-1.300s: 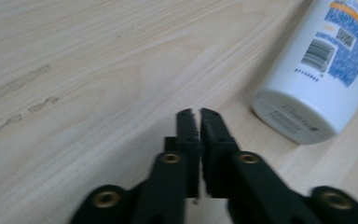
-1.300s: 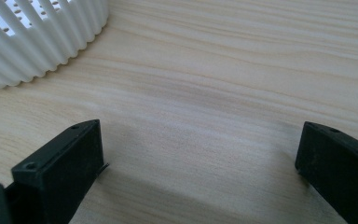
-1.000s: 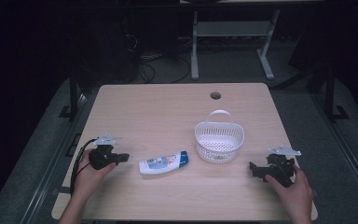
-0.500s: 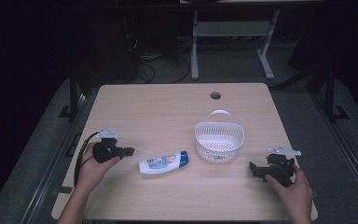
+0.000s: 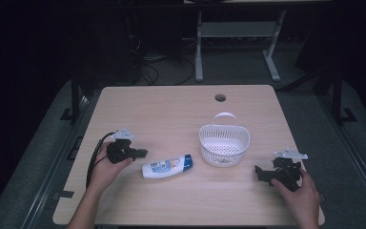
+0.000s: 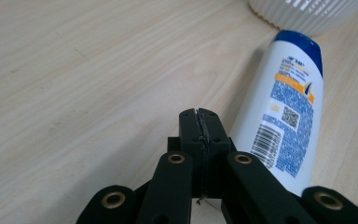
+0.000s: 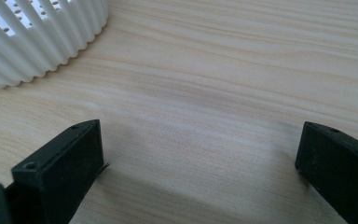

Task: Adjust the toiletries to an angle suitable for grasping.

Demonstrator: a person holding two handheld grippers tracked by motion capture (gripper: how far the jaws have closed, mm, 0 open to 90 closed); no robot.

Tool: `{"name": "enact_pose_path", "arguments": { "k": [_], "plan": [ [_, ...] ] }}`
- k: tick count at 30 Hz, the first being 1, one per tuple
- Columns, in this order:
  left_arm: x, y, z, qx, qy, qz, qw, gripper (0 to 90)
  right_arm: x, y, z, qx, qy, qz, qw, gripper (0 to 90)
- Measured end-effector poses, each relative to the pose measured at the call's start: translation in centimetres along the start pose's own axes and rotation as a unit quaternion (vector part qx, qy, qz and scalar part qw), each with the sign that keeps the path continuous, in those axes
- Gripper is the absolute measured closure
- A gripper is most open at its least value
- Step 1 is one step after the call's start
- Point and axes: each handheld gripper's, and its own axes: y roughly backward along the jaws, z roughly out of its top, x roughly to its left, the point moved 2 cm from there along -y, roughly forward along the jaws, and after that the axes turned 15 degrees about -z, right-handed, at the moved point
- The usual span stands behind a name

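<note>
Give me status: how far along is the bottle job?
Barely started. Done: nothing; the white basket looks empty. In hand: the left gripper, jaws pressed shut on nothing, sits beside the shampoo bottle, which lies flat on the table. The right gripper is open, resting apart from the basket. Left, probably: open, grasp the bottle, move it to the basket.

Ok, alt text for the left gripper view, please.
The left gripper, jaws pressed shut, points across a light wooden table beside a white bottle lying flat, its blue cap towards a ribbed white basket at the top edge.
</note>
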Motion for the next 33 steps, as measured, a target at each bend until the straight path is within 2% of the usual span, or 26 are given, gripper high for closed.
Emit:
{"name": "enact_pose_path", "arguments": {
  "k": [7, 13, 20, 33],
  "plan": [
    [-0.1, -0.4, -0.6, 0.013, 0.004, -0.007, 0.9999, 90.0, 0.0, 0.0, 0.0, 0.0, 0.0, 0.0, 1.0, 0.4],
    [-0.3, -1.0, -0.9, 0.034, -0.005, -0.011, 0.9994, 90.0, 0.0, 0.0, 0.0, 0.0, 0.0, 0.0, 1.0, 0.4],
    [-0.6, -1.3, -1.1, 0.042, -0.005, -0.013, 0.999, 90.0, 0.0, 0.0, 0.0, 0.0, 0.0, 0.0, 1.0, 0.4],
    [-1.8, -2.0, -1.2, 0.064, -0.015, -0.034, 0.9972, 90.0, 0.0, 0.0, 0.0, 0.0, 0.0, 0.0, 1.0, 0.4]
  ]
}}
